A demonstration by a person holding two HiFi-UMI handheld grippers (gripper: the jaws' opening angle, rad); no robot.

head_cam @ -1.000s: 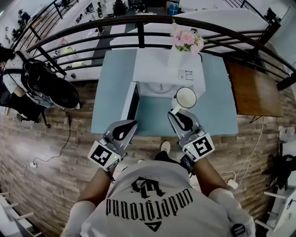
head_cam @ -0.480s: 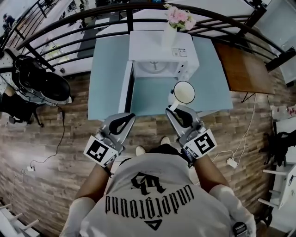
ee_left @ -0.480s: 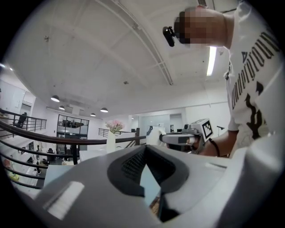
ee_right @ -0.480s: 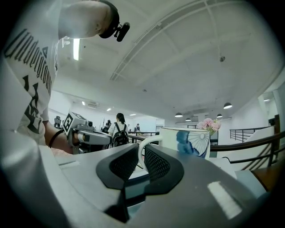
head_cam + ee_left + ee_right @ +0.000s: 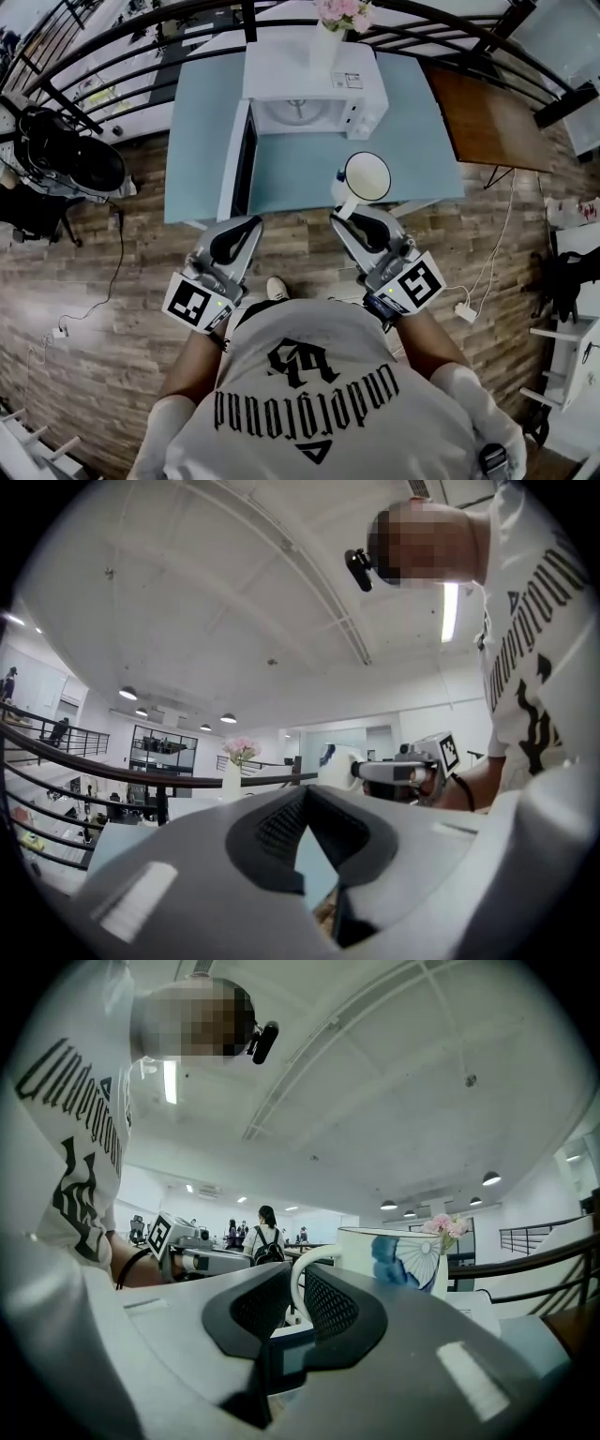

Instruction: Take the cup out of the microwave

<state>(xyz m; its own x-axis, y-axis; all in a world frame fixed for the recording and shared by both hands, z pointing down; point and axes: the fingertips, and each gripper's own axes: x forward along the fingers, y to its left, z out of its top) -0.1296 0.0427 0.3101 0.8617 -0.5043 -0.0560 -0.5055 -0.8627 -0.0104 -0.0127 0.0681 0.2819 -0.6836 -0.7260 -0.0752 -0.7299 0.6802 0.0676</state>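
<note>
Cup [image 5: 367, 177] in right claw [image 5: 347, 210] — shirt [image 5: 309, 394]: "underground"

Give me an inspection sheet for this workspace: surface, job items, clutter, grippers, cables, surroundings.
Surface: light blue table, mostly bare.
Job's things: white microwave, door open; cup outside it, above the table's front edge.
Clutter: vase of pink flowers on the microwave.
Grippers: right gripper shut on the cup's handle; left gripper jaws apart, empty.
Cables: black cable on floor at left; white cable and power strip at right.
Surroundings: wooden floor, black railing behind table, brown table at right.
</note>
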